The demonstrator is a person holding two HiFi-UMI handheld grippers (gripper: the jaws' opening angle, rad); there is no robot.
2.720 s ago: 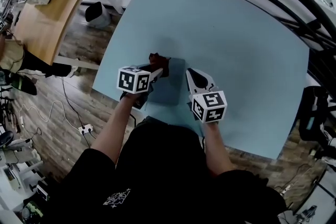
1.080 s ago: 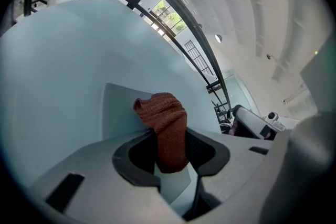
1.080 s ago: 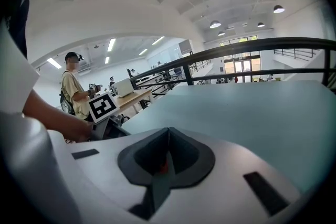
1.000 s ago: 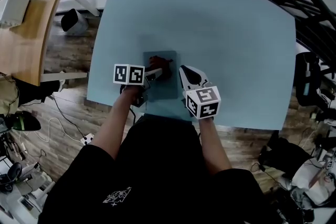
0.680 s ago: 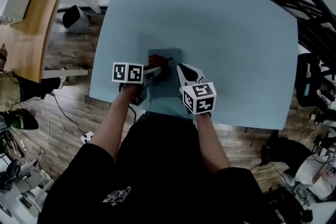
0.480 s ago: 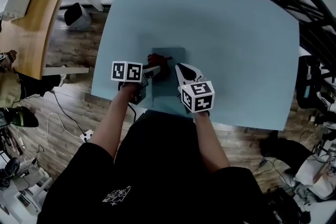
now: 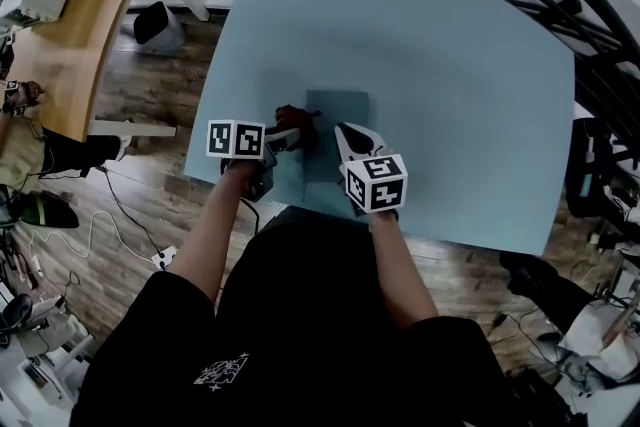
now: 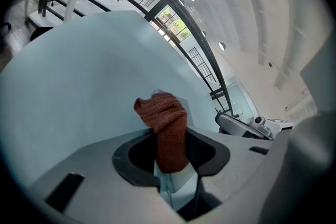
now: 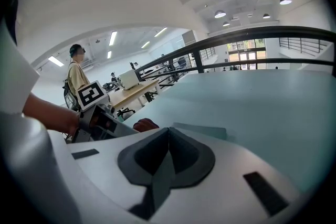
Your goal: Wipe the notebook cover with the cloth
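My left gripper (image 7: 283,139) clamps the cloth (image 7: 293,122) at the left edge of the notebook (image 7: 336,112). My right gripper (image 7: 345,132), clenched empty, is over its right side

Bright, even indoor light comes from ceiling lamps (image 9: 220,13) and far windows (image 8: 173,23). All views bend strongly at the edges, with dark corners in both gripper views.

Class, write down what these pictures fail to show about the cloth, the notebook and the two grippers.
- Whether the cloth touches the notebook: left gripper view, the cloth and the left gripper cover that spot.
- Marks on the notebook cover: too small in the head view; the right gripper view shows only a sliver.
- Whether the shut right gripper rests on the notebook: its own body hides the tips.
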